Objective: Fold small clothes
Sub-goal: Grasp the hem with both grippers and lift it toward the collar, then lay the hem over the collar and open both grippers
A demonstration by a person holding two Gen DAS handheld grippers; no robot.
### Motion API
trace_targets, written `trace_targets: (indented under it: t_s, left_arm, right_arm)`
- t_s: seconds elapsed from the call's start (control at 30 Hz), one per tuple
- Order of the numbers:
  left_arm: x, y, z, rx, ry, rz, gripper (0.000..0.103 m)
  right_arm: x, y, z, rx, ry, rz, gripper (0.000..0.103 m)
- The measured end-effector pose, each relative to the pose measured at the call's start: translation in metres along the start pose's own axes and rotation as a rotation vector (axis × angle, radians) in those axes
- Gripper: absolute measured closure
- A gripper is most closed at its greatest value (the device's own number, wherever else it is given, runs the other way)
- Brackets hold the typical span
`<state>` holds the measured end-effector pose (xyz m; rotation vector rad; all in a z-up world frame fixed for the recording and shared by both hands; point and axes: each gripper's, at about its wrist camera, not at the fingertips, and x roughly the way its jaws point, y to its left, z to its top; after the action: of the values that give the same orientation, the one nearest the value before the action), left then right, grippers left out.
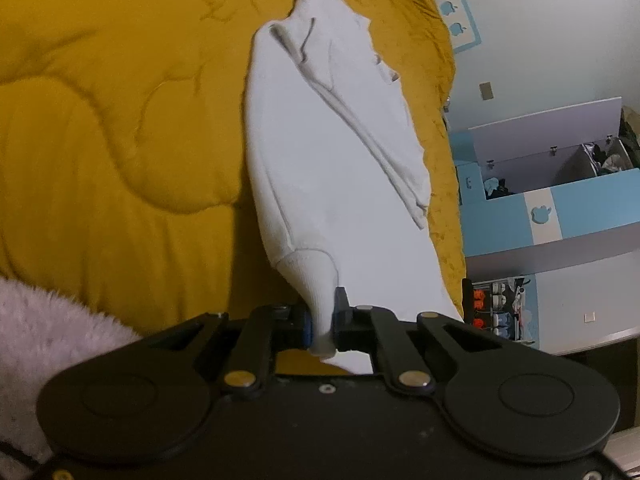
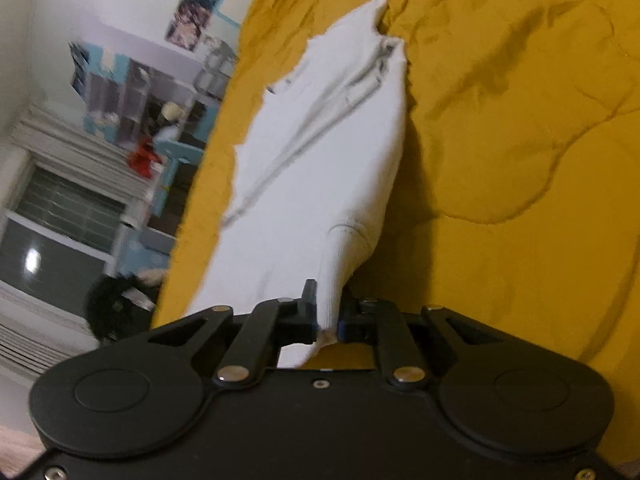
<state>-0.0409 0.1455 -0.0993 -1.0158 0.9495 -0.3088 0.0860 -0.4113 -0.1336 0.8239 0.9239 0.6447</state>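
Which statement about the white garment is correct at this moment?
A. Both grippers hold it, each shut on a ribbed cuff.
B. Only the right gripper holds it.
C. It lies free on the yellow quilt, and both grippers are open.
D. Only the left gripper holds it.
A. The left gripper and the right gripper each pinch a ribbed cuff of the garment, which stretches away over the quilt.

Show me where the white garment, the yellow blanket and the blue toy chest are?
white garment (image 1: 332, 168): left wrist view, on its hanging body.
yellow blanket (image 1: 120, 120): left wrist view, on its quilted surface.
blue toy chest (image 1: 592, 204): left wrist view, on its front panel.
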Motion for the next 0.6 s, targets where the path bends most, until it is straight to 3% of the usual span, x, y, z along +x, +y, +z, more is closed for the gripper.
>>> trace_targets:
  t_s: [0.17, 0.33, 0.47, 0.6]
  left_arm:
    - [0.001, -0.008, 0.011, -0.003, -0.022, -0.019, 0.097]
    - [-0.001, -0.022, 0.033, 0.023, -0.116, -0.091, 0.098]
    - [0.011, -0.036, 0.082, 0.027, -0.157, -0.125, 0.098]
    - [0.033, -0.063, 0.145, 0.108, -0.197, -0.127, 0.098]
  right_arm:
    - [0.004, 0.001, 0.012, 0.048, -0.045, 0.051, 0.093]
    - [0.014, 0.008, 0.035, 0.087, -0.098, 0.12, 0.093]
    - [0.032, 0.016, 0.08, 0.087, -0.155, 0.136, 0.094]
    - [0.062, 0.025, 0.141, 0.081, -0.193, 0.13, 0.094]
